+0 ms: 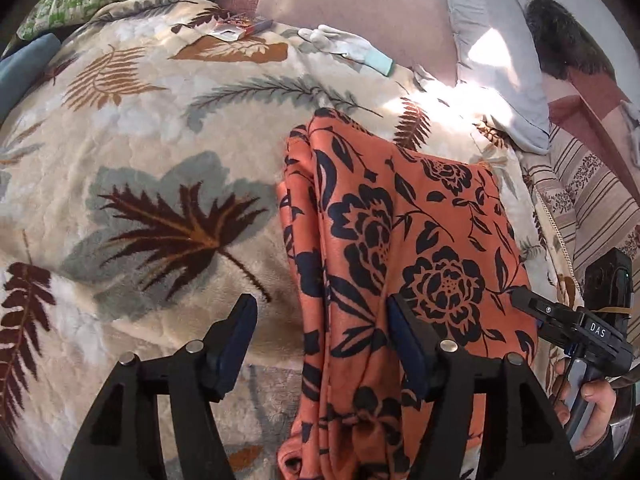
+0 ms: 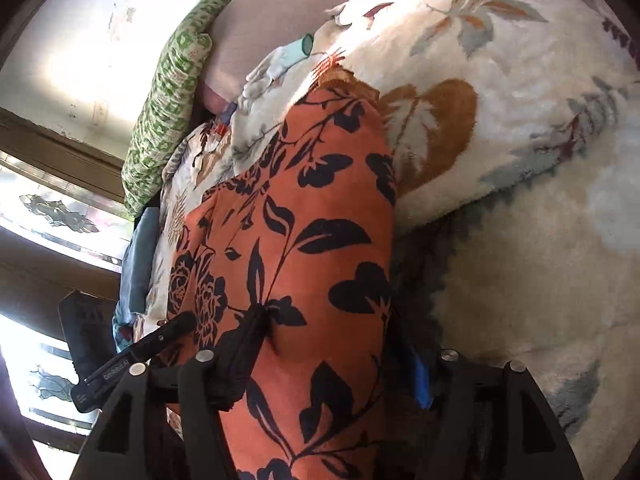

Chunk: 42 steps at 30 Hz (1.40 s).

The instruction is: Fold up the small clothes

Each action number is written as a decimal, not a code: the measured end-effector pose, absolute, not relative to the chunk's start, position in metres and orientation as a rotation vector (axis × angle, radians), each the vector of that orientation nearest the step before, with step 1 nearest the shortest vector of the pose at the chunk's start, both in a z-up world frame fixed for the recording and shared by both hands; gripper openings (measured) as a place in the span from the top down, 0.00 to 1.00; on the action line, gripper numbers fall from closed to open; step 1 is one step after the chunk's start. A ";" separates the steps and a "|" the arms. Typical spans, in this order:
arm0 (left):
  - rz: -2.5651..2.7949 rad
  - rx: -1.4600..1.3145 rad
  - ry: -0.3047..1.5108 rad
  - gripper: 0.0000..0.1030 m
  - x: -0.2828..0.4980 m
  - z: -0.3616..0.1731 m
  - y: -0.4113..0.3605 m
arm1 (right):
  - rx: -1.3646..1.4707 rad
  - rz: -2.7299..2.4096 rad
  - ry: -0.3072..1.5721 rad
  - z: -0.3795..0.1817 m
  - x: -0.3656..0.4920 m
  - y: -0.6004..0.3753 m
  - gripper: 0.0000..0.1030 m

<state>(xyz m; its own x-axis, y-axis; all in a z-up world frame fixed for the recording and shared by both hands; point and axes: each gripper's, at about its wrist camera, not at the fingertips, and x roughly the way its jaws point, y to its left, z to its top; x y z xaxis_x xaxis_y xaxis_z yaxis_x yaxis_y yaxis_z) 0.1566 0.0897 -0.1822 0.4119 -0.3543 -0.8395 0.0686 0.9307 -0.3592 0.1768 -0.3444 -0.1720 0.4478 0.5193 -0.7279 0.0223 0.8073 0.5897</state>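
On my left wrist view the orange floral garment (image 1: pixel 400 240) lies folded into a long strip, its long axis running from the bottom centre of the frame up toward the upper right, resting on the plush leaf-print blanket (image 1: pixel 140 140). The cloth looks thin and smooth, printed with dark navy roses and leaves; the blanket is thick and fuzzy. My left gripper (image 1: pixel 322 324) stands released, its jaws wide apart over the strip's left edge. In the right wrist view my right gripper (image 2: pixel 336 344) straddles the garment (image 2: pixel 304 220); the fabric bunches at the left finger, so it seems clenched on it, though I cannot tell for sure. A white glove (image 1: pixel 340 42) lies upper centre.
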 end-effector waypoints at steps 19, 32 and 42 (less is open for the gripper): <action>-0.285 -0.317 1.209 0.29 0.078 -0.187 0.100 | 0.845 0.485 1.079 -0.159 0.084 -0.328 0.21; -0.164 -0.514 1.291 0.28 0.084 -0.207 0.119 | 0.963 0.530 1.067 -0.189 0.082 -0.342 0.21; -0.043 -0.278 1.212 0.27 0.112 -0.186 0.094 | 0.995 0.588 1.055 -0.193 0.078 -0.352 0.21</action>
